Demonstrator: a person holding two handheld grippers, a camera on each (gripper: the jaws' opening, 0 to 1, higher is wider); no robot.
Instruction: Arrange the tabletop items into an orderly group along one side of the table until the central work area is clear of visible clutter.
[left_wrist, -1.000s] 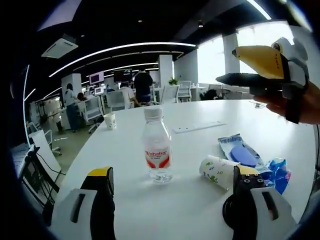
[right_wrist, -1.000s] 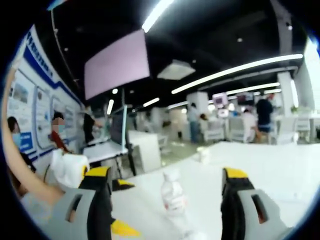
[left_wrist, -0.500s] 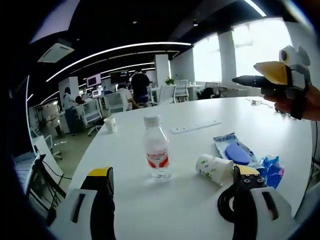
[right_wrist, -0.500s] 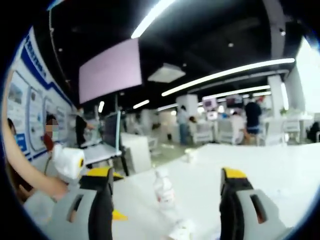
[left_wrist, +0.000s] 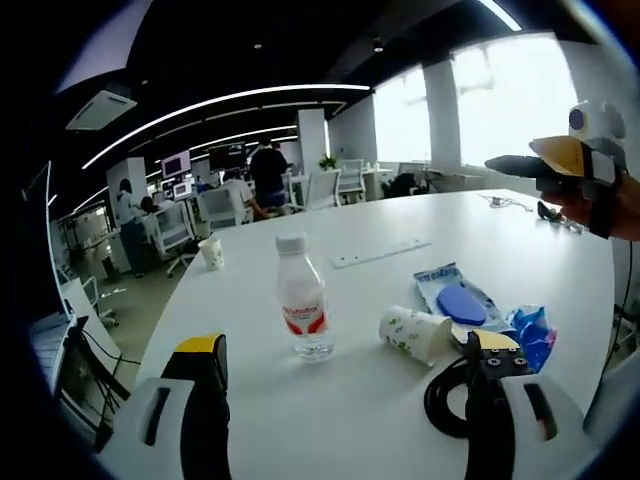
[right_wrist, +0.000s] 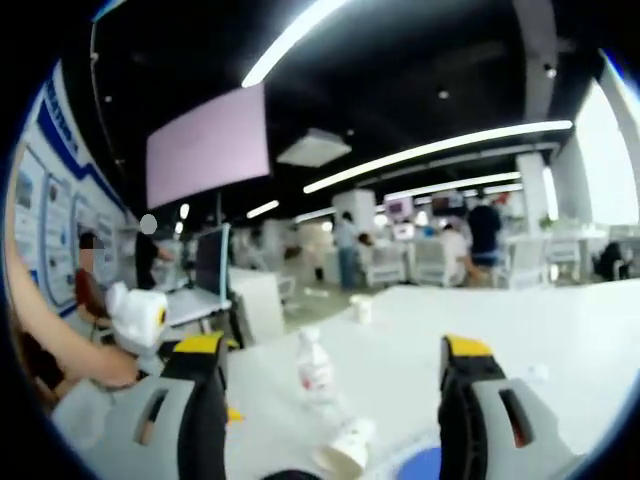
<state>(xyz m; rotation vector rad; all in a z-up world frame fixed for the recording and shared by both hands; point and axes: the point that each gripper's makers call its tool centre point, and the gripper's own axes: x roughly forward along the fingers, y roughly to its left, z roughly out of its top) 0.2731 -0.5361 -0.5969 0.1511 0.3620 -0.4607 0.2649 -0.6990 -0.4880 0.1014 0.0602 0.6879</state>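
Standing upright: clear water bottle (left_wrist: 302, 310), red label; paper cup (left_wrist: 413, 332) tipped beside; both tongs apart, empty.

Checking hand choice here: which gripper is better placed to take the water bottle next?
Probably left: its open gripper sits low facing the water bottle, while the right gripper is raised above the table.

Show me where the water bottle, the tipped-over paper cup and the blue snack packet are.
water bottle (left_wrist: 303, 312), left gripper view, on its red label
tipped-over paper cup (left_wrist: 412, 333), left gripper view, on its printed side
blue snack packet (left_wrist: 459, 298), left gripper view, on its middle
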